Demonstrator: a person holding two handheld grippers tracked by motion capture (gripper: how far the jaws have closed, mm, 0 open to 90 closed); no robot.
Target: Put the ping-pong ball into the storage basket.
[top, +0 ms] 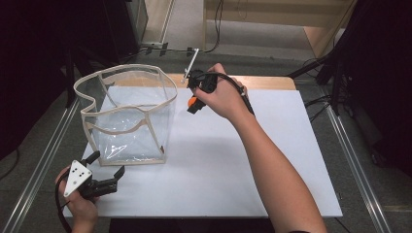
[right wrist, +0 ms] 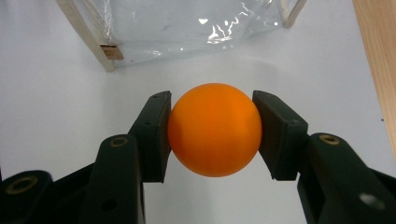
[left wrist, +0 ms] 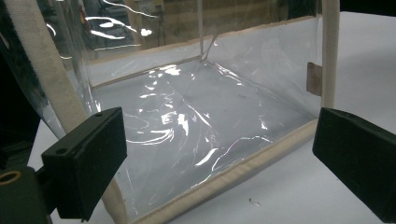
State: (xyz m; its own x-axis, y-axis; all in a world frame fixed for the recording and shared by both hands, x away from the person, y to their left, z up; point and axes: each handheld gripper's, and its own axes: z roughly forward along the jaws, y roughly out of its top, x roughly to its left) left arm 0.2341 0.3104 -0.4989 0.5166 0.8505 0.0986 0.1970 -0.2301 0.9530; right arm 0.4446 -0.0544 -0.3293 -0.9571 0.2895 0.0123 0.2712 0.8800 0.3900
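Your right gripper [right wrist: 214, 135] pinches the orange ball [right wrist: 214, 129] across its middle; it looks light, smooth and slippery, so squeeze gently. Your left gripper [left wrist: 219, 154] gapes wide, empty, beside the floppy clear bag [top: 127, 114]; grip its stiffer cloth rim.

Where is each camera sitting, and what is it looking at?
High view: above the person's side, looking down on the white table; both forearms, the left gripper and the right gripper show.
Left gripper view: on the left gripper, facing the clear bag between its open jaws.
Right gripper view: on the right gripper, its jaws clamping the orange ball.
All three share the bag.
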